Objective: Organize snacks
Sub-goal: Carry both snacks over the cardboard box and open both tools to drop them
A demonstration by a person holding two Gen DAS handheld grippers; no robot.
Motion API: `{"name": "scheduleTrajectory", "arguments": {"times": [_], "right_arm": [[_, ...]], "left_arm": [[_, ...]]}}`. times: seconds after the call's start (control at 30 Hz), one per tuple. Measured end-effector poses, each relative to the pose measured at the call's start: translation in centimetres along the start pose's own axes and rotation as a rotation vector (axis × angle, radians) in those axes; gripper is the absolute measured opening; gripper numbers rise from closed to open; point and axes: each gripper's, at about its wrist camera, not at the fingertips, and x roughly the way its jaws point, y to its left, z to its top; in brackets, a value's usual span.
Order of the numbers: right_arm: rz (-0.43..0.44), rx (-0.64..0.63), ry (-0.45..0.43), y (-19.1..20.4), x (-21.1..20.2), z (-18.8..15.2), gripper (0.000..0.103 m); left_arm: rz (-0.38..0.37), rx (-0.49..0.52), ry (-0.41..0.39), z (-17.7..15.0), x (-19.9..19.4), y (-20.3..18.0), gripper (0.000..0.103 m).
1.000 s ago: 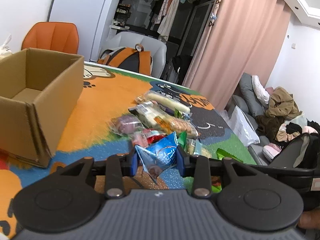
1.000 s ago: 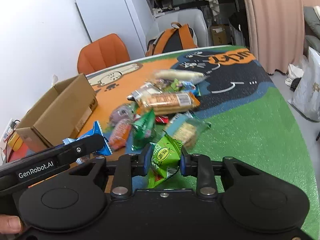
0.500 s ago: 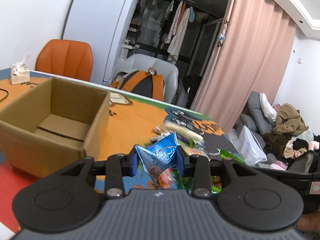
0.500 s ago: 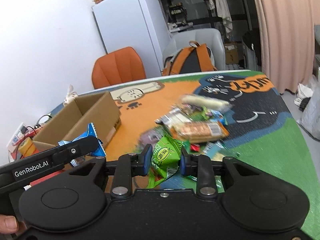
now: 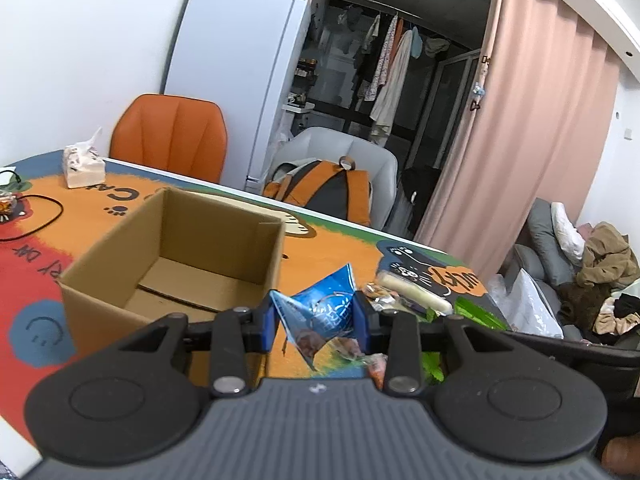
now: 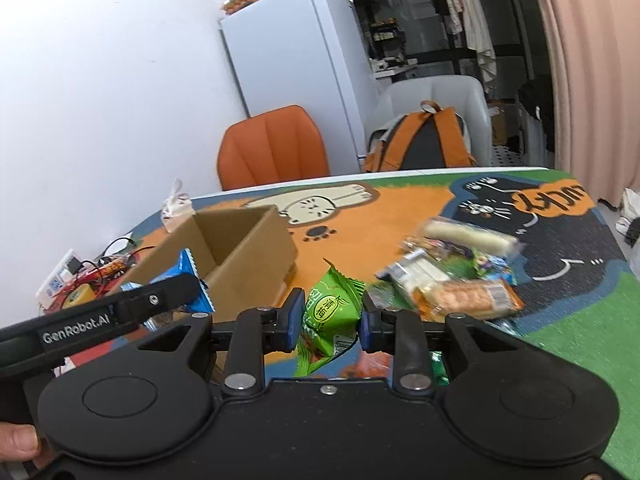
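Observation:
My left gripper (image 5: 316, 320) is shut on a blue snack packet (image 5: 320, 314) and holds it in the air beside the near right corner of an open, empty cardboard box (image 5: 176, 256). My right gripper (image 6: 328, 318) is shut on a green snack packet (image 6: 330, 314), held above the mat to the right of the same box (image 6: 240, 256). The left gripper's finger (image 6: 120, 312) and blue packet (image 6: 192, 276) show at the left of the right wrist view. A pile of several snacks (image 6: 448, 276) lies on the mat to the right.
The table has a colourful cat-print mat (image 6: 380, 216). A tissue pack (image 5: 82, 160) and cables (image 5: 36, 216) lie beyond the box. An orange chair (image 5: 168, 136), a grey chair with an orange backpack (image 5: 332, 188) and a white fridge (image 5: 236, 76) stand behind.
Both grippers have risen and swung left from the snack pile toward the box, each still holding its packet. The box's open inside has come into the left wrist view.

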Motion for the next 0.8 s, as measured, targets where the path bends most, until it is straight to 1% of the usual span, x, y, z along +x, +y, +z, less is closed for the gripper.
{"name": "scheduleTrajectory", "arguments": {"times": [0.17,0.47,0.6,0.7,0.8], "right_arm": [[0.025,-0.021,-0.007,1.7,0.6,0.8,0.029],[0.071,-0.045,-0.011,4.4,1.8,2.2,0.029],[0.089,-0.052,-0.002,5.4,2.6,2.7,0.029],[0.105,-0.059,0.008,6.2,3.4,3.2,0.029],[0.118,-0.060,0.021,6.8,4.3,3.6,0.029]], "left_arm": [[0.016,-0.004,-0.004,1.0,-0.1,1.1,0.036],[0.079,-0.026,0.002,2.7,0.3,3.1,0.036],[0.098,-0.031,0.019,3.4,0.8,3.9,0.036],[0.099,-0.034,0.030,3.8,1.3,4.6,0.036],[0.108,-0.054,0.051,4.1,2.0,5.8,0.036]]}}
